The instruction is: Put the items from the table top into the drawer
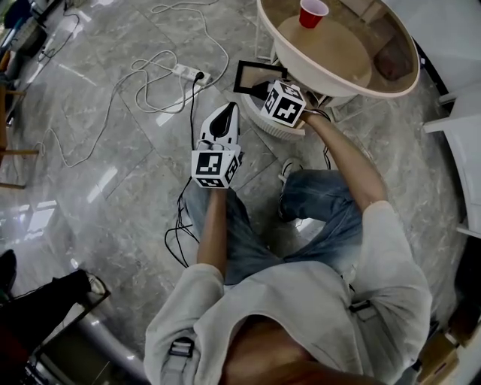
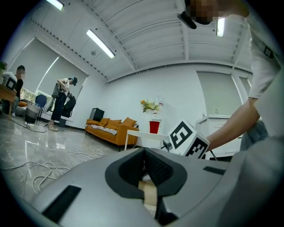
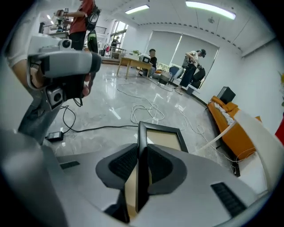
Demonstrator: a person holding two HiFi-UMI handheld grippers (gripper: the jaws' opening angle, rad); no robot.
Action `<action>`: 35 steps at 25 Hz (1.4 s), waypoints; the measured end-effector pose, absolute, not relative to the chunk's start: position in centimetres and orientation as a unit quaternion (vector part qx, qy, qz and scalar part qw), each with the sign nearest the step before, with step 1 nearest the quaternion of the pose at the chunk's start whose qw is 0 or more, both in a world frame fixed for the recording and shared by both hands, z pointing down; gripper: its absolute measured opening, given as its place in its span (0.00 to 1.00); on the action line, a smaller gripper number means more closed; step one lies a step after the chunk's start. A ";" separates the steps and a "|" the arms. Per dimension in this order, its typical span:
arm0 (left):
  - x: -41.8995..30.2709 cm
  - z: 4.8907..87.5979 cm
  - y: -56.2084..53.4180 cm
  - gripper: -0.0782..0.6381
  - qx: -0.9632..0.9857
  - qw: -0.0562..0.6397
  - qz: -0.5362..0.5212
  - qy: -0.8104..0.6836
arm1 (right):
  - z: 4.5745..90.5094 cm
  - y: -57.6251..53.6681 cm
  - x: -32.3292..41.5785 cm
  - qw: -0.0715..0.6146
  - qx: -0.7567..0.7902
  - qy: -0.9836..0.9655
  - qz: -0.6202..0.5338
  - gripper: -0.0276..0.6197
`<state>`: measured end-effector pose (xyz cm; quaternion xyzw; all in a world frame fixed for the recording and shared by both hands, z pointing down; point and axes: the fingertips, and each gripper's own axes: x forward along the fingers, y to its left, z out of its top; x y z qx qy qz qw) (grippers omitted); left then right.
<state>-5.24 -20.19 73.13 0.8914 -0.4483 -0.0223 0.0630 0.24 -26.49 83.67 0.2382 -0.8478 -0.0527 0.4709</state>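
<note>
1. My right gripper has its fingers clamped on one side rail of a black rectangular picture frame with a tan backing. The frame stands on edge between the pads and sticks out ahead of them.
2. In the head view the frame hangs over the grey marble floor. It is just outside the cream rim of the round tabletop and off its surface.
3. A red plastic cup stands upright on that tabletop, well apart from the frame.
4. My left gripper has its fingers closed together with nothing between them. It sits near the frame's left side, not touching it.
5. A white rounded piece lies under the table's edge, right below the right gripper's marker cube. It is mostly hidden, so I cannot tell what it is.
6. A white power strip and loops of white cable lie on the floor ahead of the left gripper. Thin black cables trail beside the person's left leg.
7. White furniture crowds the right side, near the tabletop.
8. Farther off, the left gripper view shows an orange sofa against the wall, and the right gripper view shows people standing by a desk.
</note>
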 end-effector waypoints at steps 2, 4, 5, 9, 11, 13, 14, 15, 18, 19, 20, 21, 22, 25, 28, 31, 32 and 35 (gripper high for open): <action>-4.6 73.3 -20.3 0.13 0.894 0.065 -0.024 -0.444 | 85.4 -26.2 1.3 0.476 0.239 -0.845 -0.037 0.18; -4.1 73.2 -20.4 0.13 0.895 0.069 -0.030 -0.439 | 87.1 -25.9 2.3 0.478 0.244 -0.844 -0.018 0.18; -3.8 73.2 -20.5 0.13 0.896 0.069 -0.032 -0.437 | 87.9 -25.9 2.8 0.477 0.247 -0.843 -0.008 0.18; -2.7 73.2 -20.8 0.13 0.901 0.068 -0.031 -0.428 | 90.9 -25.8 5.4 0.482 0.258 -0.836 0.028 0.18; -2.5 73.4 -21.0 0.13 0.901 0.069 -0.031 -0.427 | 92.4 -25.7 6.7 0.490 0.261 -0.831 0.044 0.18; -2.5 73.6 -21.2 0.13 0.901 0.070 -0.029 -0.427 | 94.1 -25.6 7.9 0.500 0.260 -0.824 0.057 0.18; -2.4 73.7 -21.3 0.13 0.901 0.071 -0.027 -0.428 | 94.9 -25.7 8.4 0.506 0.258 -0.821 0.062 0.18; -2.5 73.9 -21.3 0.13 0.900 0.071 -0.025 -0.429 | 95.7 -25.8 8.8 0.513 0.255 -0.817 0.066 0.18; -2.8 74.2 -21.7 0.13 0.898 0.072 -0.022 -0.434 | 97.6 -26.7 9.8 0.529 0.250 -0.807 0.078 0.18; -2.9 74.3 -21.9 0.13 0.897 0.073 -0.022 -0.435 | 98.1 -27.1 10.1 0.532 0.252 -0.804 0.083 0.18; -3.1 74.3 -22.0 0.13 0.896 0.073 -0.021 -0.437 | 98.5 -27.4 10.2 0.532 0.255 -0.802 0.089 0.18; -3.3 74.5 -22.1 0.13 0.896 0.073 -0.019 -0.438 | 98.8 -27.7 10.2 0.532 0.257 -0.802 0.095 0.18; -3.4 74.6 -22.1 0.13 0.895 0.073 -0.017 -0.439 | 99.1 -28.0 10.2 0.533 0.257 -0.800 0.099 0.18; -3.6 75.0 -22.4 0.13 0.893 0.074 -0.010 -0.443 | 100.3 -28.7 10.9 0.543 0.257 -0.792 0.108 0.18; -3.8 75.4 -22.7 0.13 0.892 0.077 -0.007 -0.446 | 101.5 -29.6 11.6 0.547 0.264 -0.785 0.121 0.18; -3.9 75.8 -23.0 0.13 0.891 0.080 -0.002 -0.447 | 102.5 -30.0 12.1 0.552 0.265 -0.780 0.128 0.18; -3.9 75.9 -23.1 0.13 0.891 0.081 -0.001 -0.447 | 102.7 -30.1 12.2 0.553 0.266 -0.778 0.131 0.18; -4.0 76.1 -23.3 0.13 0.891 0.081 0.000 -0.446 | 103.3 -30.0 12.4 0.559 0.265 -0.774 0.135 0.19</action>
